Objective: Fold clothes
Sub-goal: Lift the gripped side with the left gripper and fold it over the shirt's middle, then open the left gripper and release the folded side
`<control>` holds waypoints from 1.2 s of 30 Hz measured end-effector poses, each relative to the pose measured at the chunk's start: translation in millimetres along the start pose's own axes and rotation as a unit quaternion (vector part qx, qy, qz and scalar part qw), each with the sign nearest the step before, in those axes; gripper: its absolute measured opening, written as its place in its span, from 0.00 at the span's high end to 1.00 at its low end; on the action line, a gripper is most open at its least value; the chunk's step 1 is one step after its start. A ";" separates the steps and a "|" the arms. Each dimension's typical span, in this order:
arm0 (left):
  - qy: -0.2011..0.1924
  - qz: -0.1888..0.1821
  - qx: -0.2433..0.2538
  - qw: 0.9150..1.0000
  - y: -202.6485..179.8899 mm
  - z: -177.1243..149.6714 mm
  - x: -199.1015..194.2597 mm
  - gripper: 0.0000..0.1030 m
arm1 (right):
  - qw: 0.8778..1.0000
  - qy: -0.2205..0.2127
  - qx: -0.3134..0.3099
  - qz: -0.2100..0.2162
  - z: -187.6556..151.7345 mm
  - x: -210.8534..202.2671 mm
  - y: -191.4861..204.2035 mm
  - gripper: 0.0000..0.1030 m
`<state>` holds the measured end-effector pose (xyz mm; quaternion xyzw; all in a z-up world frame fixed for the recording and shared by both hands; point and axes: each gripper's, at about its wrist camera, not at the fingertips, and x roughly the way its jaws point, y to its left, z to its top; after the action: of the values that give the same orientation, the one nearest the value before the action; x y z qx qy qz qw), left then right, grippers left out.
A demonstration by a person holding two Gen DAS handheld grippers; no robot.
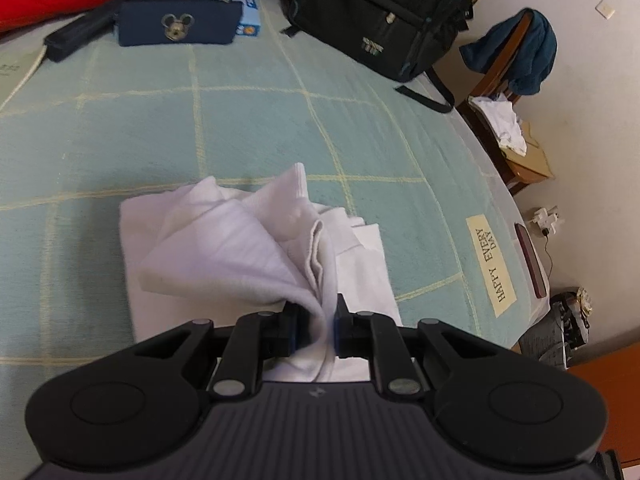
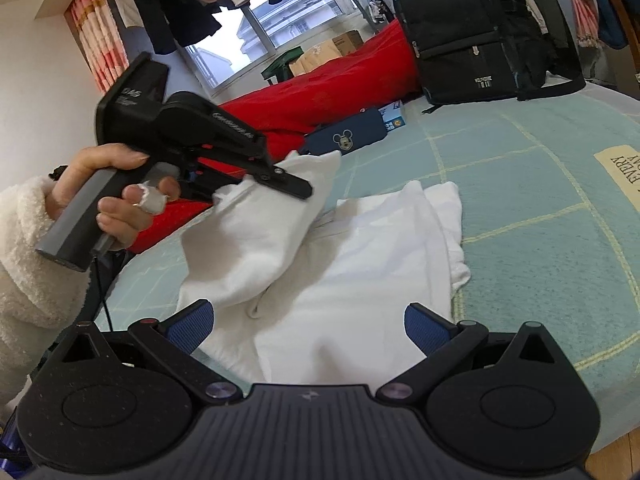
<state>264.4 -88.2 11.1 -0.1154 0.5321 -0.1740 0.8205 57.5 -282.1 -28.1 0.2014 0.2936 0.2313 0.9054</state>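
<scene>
The right gripper (image 2: 310,326) is nearest to its camera. Its blue pads (image 2: 191,326) stand wide apart and hold nothing; they hover just above the near edge of the white garment (image 2: 352,280), which lies partly folded on the green checked bed cover (image 2: 540,184).

The left gripper (image 1: 316,326) has its jaws narrow, pinching a bunched fold of the same white garment (image 1: 224,248). In the right wrist view this gripper is lifted above the bed by the person's left hand (image 2: 116,192), and a flap of cloth hangs from it down to the rest of the garment.

The step in hand seems to be laying this lifted flap over the flat part. To do it well, the left gripper should carry the flap across low and even, so that the cloth does not twist, and should let go only when the edge lies on the lower layer. The free right gripper could press or hold the near edge, so that the bottom layer does not slide or wrinkle while the flap comes over. The bunched fold between the left fingers may leave a crease, so a smoothing after the release would probably be needed.

Farther on the bed lie a dark blue pouch (image 1: 176,24) with a mouse badge, a black backpack (image 1: 380,8) and a red blanket (image 2: 320,92), all well apart from the garment, so they should not disturb the fold.
</scene>
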 end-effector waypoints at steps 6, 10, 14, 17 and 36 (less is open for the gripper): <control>0.018 0.010 0.000 1.000 -15.0 4.9 29.1 0.86 | 1.000 0.000 0.001 -0.008 -1.5 -2.4 -3.8 0.00; 0.037 0.019 0.005 0.999 -19.7 2.5 46.7 0.86 | 1.000 0.002 0.004 -0.015 -3.2 -3.8 -6.6 0.00; 0.045 0.013 -0.005 0.999 -22.3 -0.4 52.1 0.71 | 1.000 0.005 0.007 -0.022 -4.3 -3.5 -8.3 0.00; 0.041 -0.012 0.000 0.999 -28.8 0.2 42.1 0.60 | 1.000 0.005 0.006 -0.024 -4.8 -3.1 -7.6 0.00; -0.120 0.048 0.239 0.962 -16.4 -112.1 -74.2 0.28 | 0.998 0.009 0.009 -0.055 -13.3 -11.1 -8.5 0.00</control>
<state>131.7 -73.3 33.4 0.0892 0.3776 -0.2414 0.8895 43.7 -291.9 -37.4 0.1911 0.3142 0.1803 0.9123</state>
